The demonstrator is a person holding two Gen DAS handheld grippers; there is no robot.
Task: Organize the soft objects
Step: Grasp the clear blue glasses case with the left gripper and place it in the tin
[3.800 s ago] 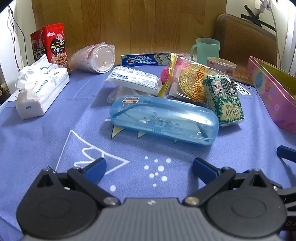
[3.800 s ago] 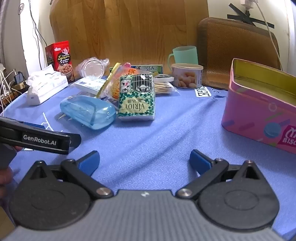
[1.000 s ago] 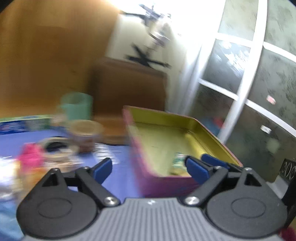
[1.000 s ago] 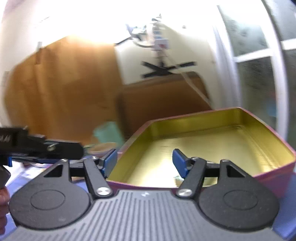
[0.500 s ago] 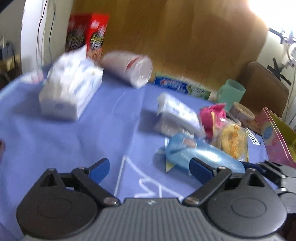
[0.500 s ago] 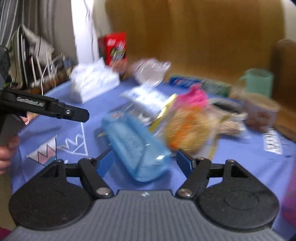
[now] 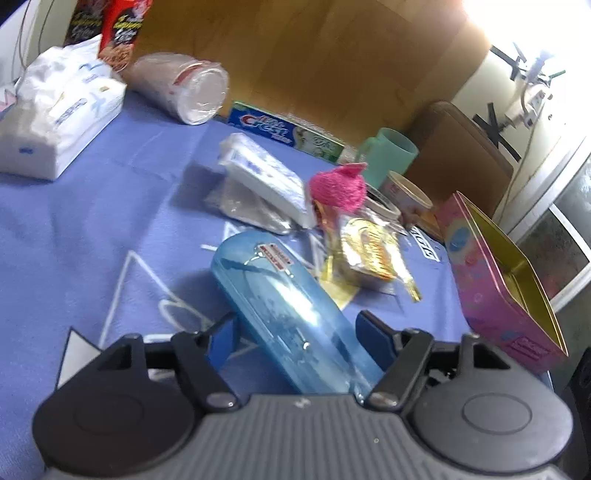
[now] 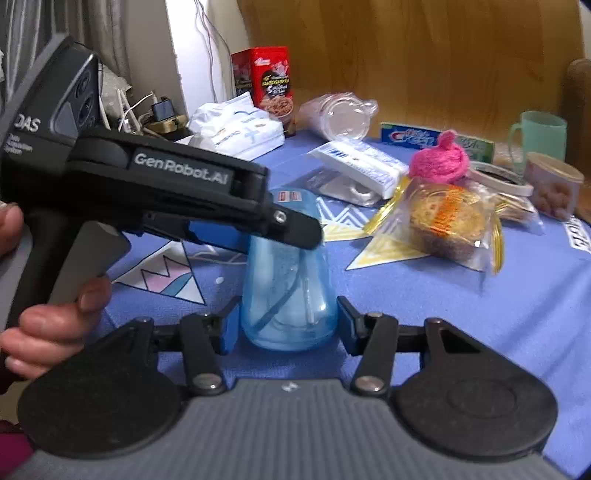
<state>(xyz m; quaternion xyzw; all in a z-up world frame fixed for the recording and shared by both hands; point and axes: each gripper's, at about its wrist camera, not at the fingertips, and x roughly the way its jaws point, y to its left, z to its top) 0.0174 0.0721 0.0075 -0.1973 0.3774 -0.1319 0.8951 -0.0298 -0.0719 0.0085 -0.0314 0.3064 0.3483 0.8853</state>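
Observation:
A clear blue plastic case (image 7: 288,310) lies on the blue tablecloth; it also shows in the right wrist view (image 8: 290,291). My left gripper (image 7: 299,332) has its jaws on either side of the case's near part. My right gripper (image 8: 286,323) has both fingers against the case's near end. The left gripper's body (image 8: 155,184) crosses over the case in the right wrist view. A pink yarn ball (image 7: 338,188) and a bagged pastry (image 7: 365,245) lie beyond the case. A pink tin (image 7: 498,280) with a gold inside stands open at the right.
A tissue pack (image 7: 55,110), a red snack box (image 7: 118,33), a bagged stack of cups (image 7: 184,88), a toothpaste box (image 7: 284,129), a white packet (image 7: 266,177), a green mug (image 7: 391,151) and a snack tub (image 7: 406,192) stand further back.
Both grippers have swung back from the pink tin to the table and closed in around the blue case. The green tissue packet seen earlier is no longer on the table.

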